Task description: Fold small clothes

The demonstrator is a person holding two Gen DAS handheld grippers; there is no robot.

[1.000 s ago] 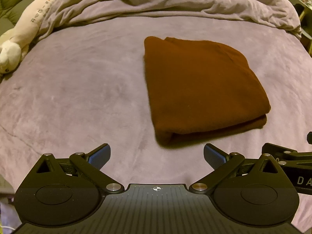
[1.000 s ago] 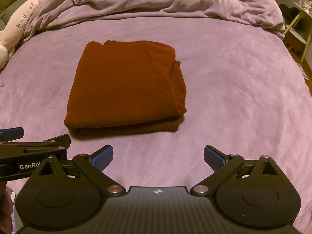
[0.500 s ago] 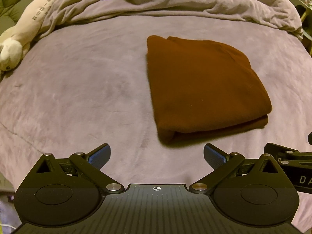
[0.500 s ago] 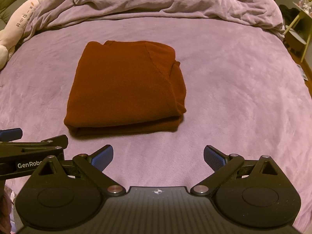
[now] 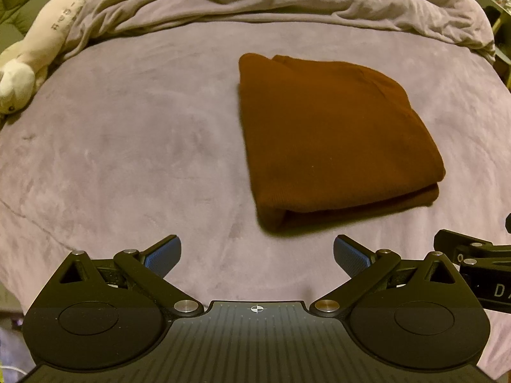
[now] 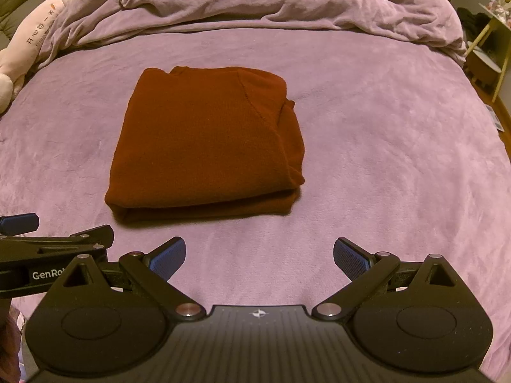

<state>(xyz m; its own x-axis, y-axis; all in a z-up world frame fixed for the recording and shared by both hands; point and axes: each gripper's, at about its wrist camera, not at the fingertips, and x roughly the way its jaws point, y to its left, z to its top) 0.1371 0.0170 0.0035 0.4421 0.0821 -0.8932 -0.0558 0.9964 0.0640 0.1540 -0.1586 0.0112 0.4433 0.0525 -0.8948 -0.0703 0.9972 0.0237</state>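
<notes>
A rust-brown garment (image 5: 335, 140) lies folded into a thick rectangle on the purple bed cover (image 5: 127, 159); it also shows in the right wrist view (image 6: 204, 140). My left gripper (image 5: 257, 253) is open and empty, held just short of the garment's near left corner. My right gripper (image 6: 259, 255) is open and empty, just short of the garment's near edge, to its right. Each gripper shows at the edge of the other's view: the right one (image 5: 472, 255) and the left one (image 6: 48, 245).
A rumpled purple duvet (image 6: 271, 3) is bunched along the far side of the bed. A white plush toy (image 5: 38, 44) lies at the far left. A small yellow-legged side table (image 6: 488, 48) stands off the bed's right edge.
The left wrist view has shifted slightly, so the garment and plush toy sit a little further right and up in it. The right gripper is almost still. Both stay open.
</notes>
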